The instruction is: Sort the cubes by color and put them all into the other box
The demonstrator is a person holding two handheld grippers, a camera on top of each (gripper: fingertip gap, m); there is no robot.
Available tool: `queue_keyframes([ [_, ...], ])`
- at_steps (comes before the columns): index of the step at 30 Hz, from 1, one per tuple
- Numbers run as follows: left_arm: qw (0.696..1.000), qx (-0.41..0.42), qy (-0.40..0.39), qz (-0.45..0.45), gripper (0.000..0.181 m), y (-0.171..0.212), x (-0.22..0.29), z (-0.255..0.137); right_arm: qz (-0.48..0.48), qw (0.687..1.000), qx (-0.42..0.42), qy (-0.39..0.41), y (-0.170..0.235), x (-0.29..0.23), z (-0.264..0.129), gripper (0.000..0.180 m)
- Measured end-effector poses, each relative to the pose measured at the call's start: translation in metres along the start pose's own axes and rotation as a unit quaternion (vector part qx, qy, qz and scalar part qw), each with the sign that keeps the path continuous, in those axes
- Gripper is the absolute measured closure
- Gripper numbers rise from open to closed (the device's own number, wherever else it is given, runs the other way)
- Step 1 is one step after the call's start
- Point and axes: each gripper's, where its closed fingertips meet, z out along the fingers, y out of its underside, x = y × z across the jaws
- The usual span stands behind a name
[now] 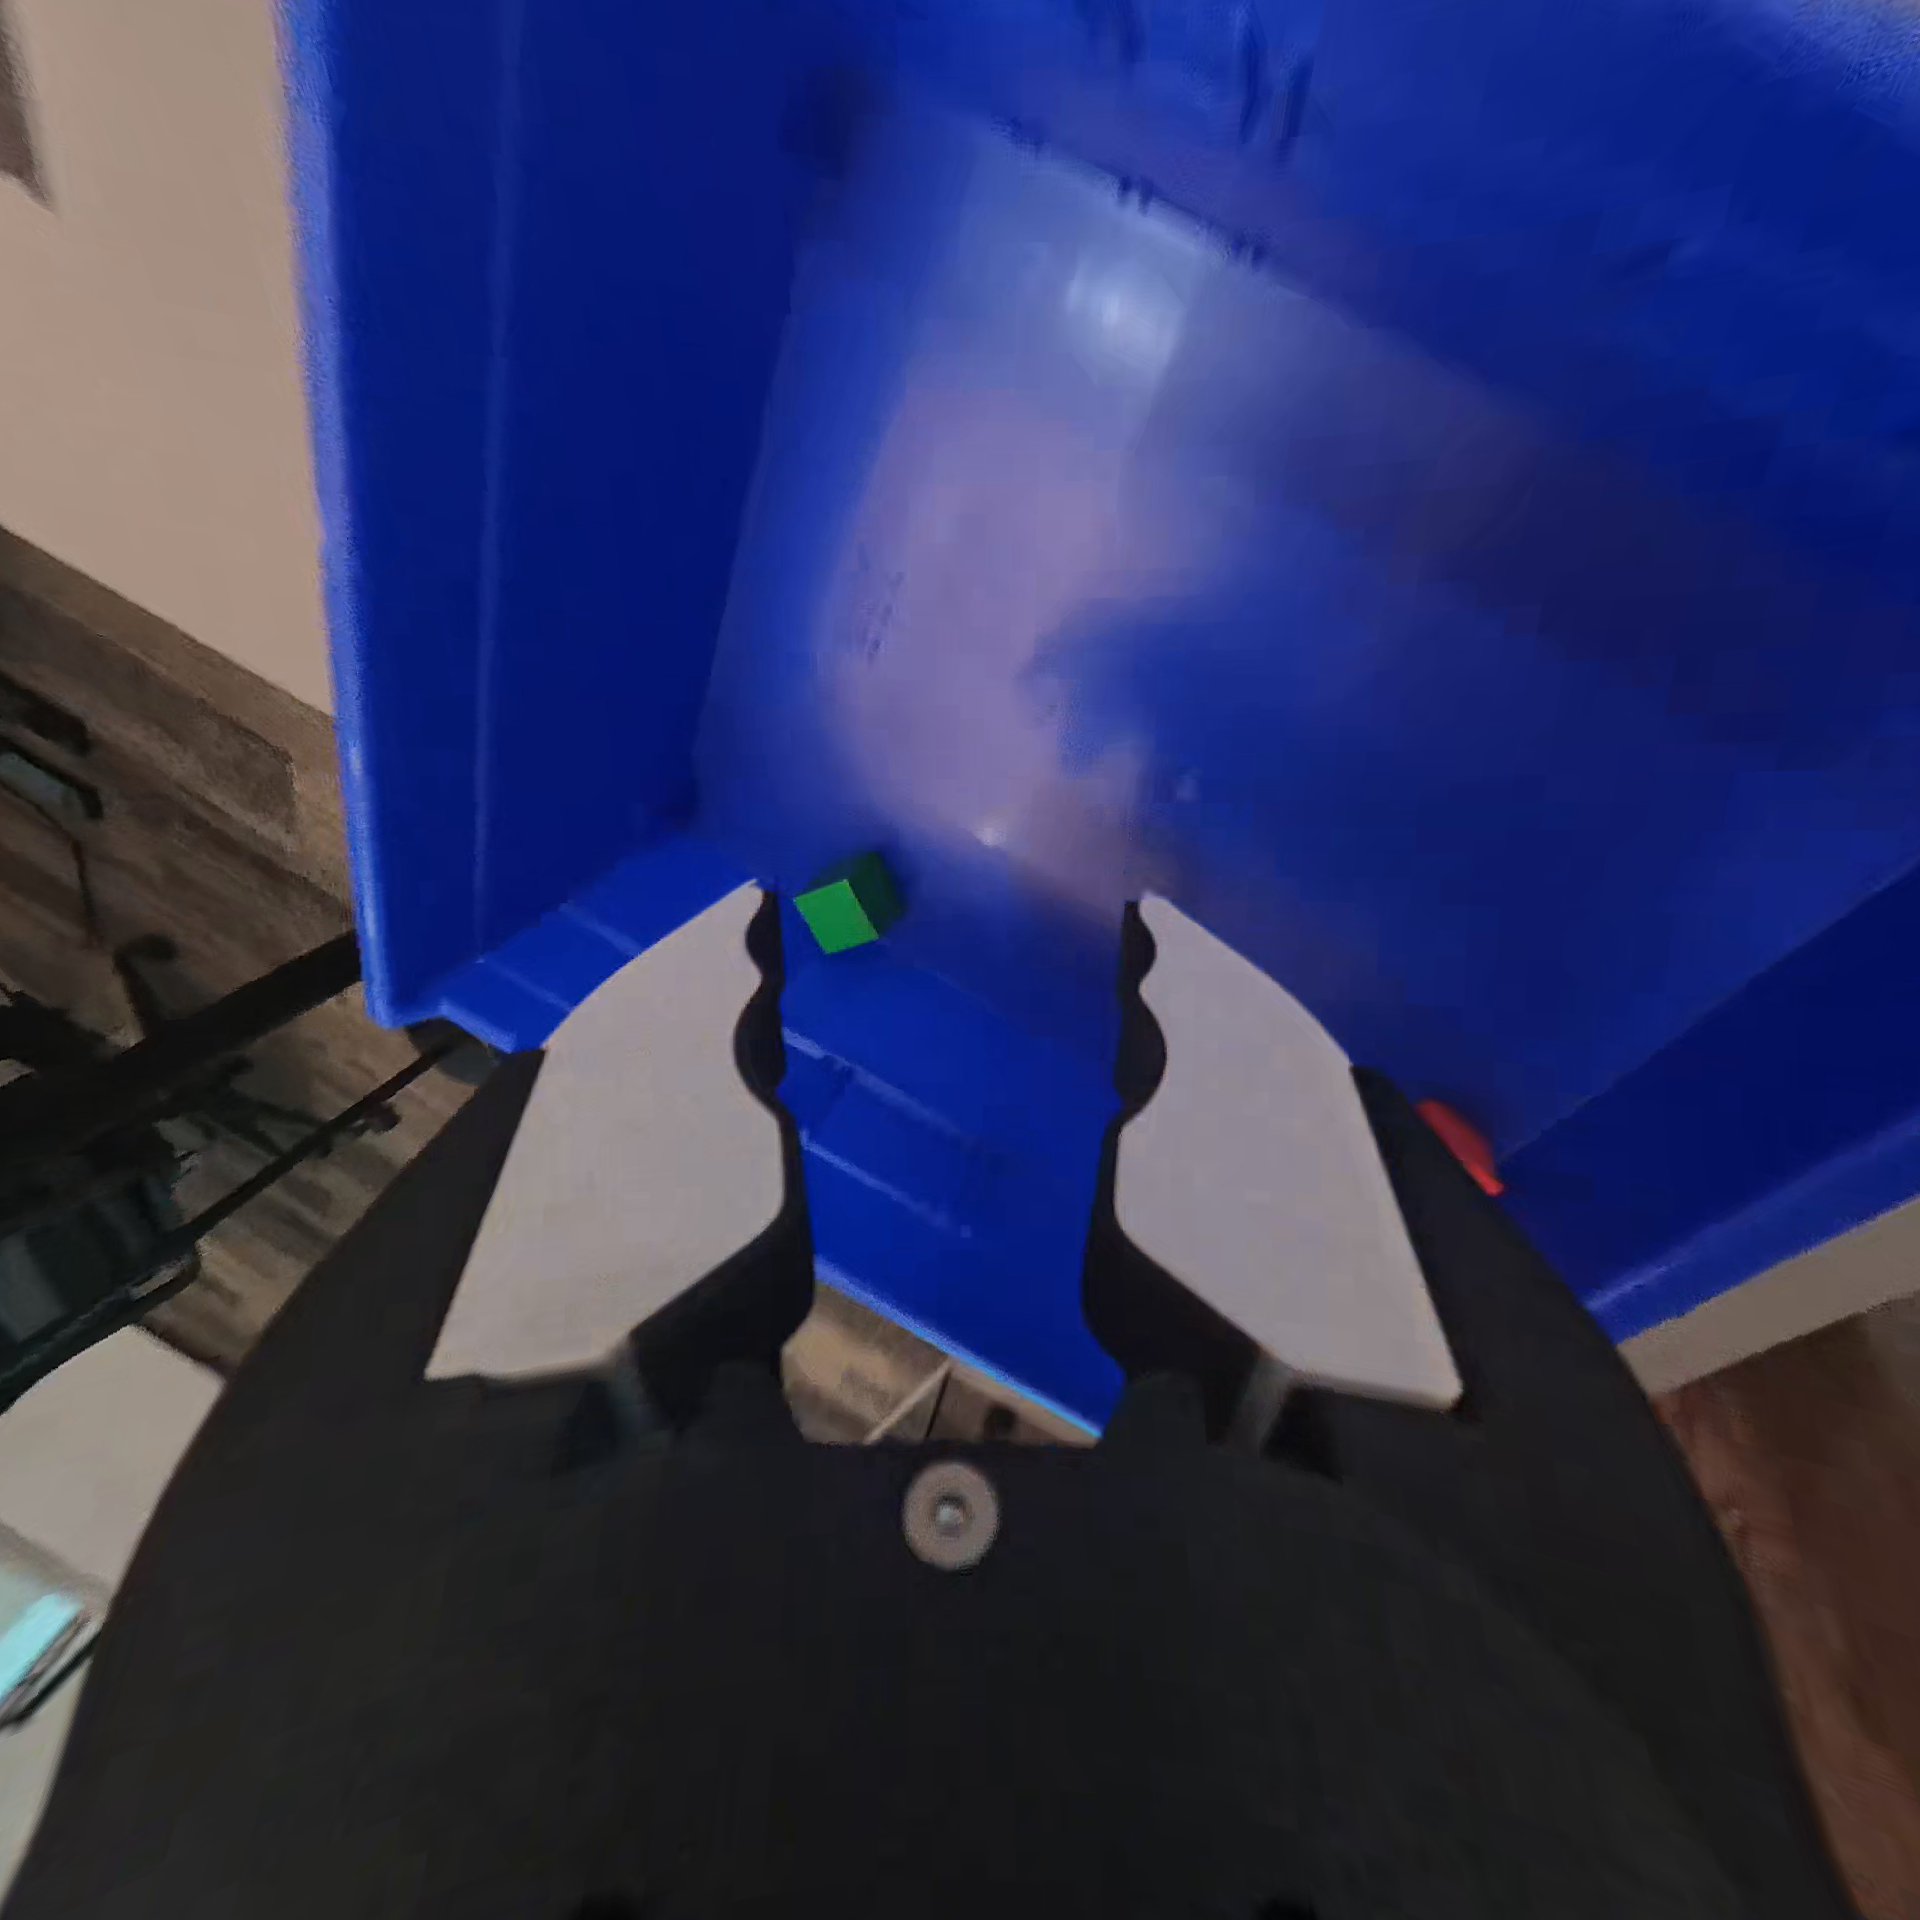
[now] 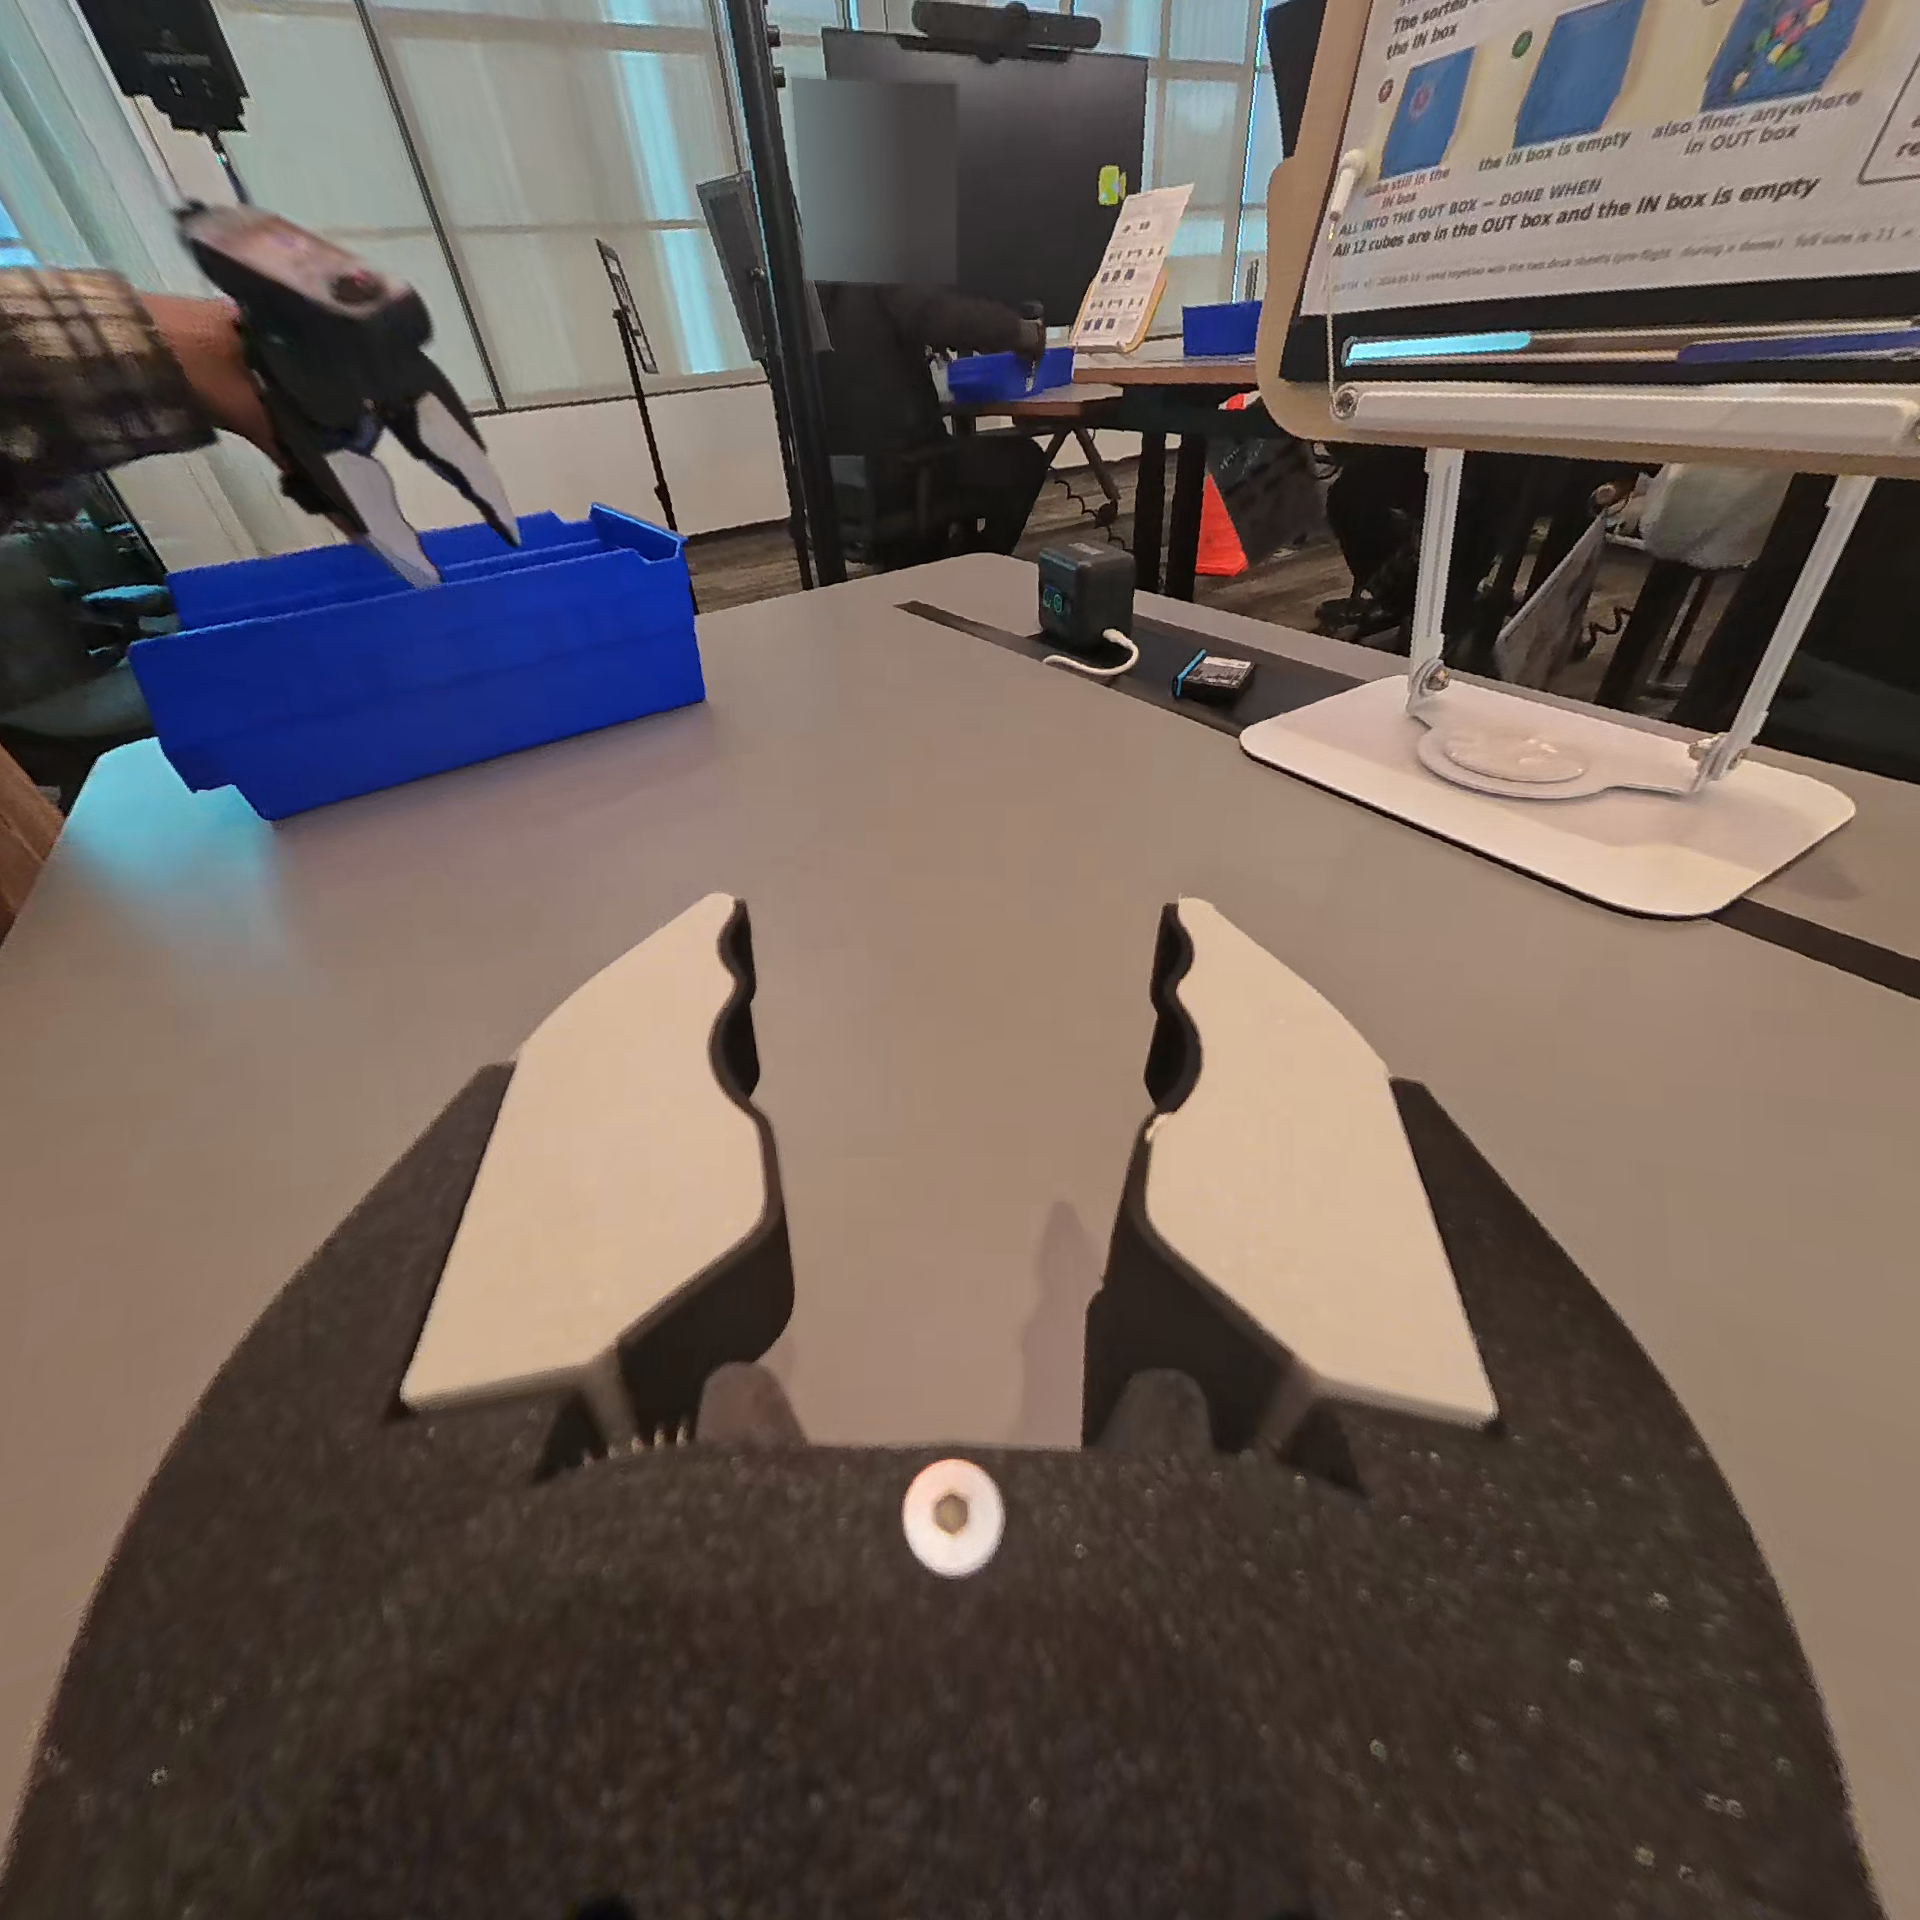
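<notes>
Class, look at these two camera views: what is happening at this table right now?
A person is working with hand-held tongs in each hand. The left tongs are open and reaching down into a blue box, with a green cube lying on its floor just by the left fingertip, not yet gripped. A red cube peeks out beside the right finger. The right tongs are open and empty above the grey table, well away from the boxes. A document stand sits at the right.
</notes>
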Motion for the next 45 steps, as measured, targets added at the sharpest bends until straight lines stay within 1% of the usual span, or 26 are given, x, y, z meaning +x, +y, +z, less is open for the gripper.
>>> queue_keyframes([
  [4,0.995,-0.09,0.027,0.044,0.121,0.02,-0.013,0.03,-0.001,1.0,-0.007,0.004,0.003,0.003,-0.001,0.106],
  [7,0.989,-0.132,0.026,0.067,0.122,0.032,-0.022,0.045,0.001,1.0,-0.008,0.005,0.004,0.005,-0.002,0.106],
  [12,0.982,-0.162,0.025,0.091,0.129,0.041,-0.027,0.063,0.005,1.0,-0.01,-0.001,0.005,0.005,-0.002,0.106],
  [21,0.971,-0.209,0.029,0.115,0.138,0.05,-0.027,0.083,-0.001,1.0,-0.006,-0.009,0.0,-0.001,-0.002,0.106],
  [23,0.968,-0.222,0.03,0.116,0.142,0.052,-0.027,0.084,0.001,1.0,-0.003,-0.01,-0.001,-0.001,-0.003,0.106],
  [26,0.961,-0.246,0.03,0.12,0.156,0.055,-0.026,0.085,0.005,1.0,0.002,-0.011,-0.003,-0.002,-0.004,0.106],
  [29,0.961,-0.256,0.037,0.097,0.158,0.056,-0.023,0.084,0.007,1.0,0.004,-0.012,-0.004,-0.002,-0.005,0.106],
  [33,0.976,-0.211,0.052,0.028,0.158,0.044,-0.018,0.077,0.006,1.0,0.004,-0.015,-0.005,-0.004,-0.005,0.106],
  [37,0.988,-0.119,0.082,-0.06,0.159,0.021,-0.008,0.065,0.008,1.0,-0.001,-0.023,-0.004,-0.007,-0.004,0.106],
  [41,0.987,-0.018,0.099,-0.128,0.159,-0.004,0.0,0.05,0.007,1.0,-0.001,-0.027,-0.005,-0.009,-0.004,0.106],
  [45,0.971,0.109,0.094,-0.189,0.159,-0.025,-0.002,0.026,0.009,0.999,-0.001,-0.03,-0.005,-0.011,-0.004,0.106],
])
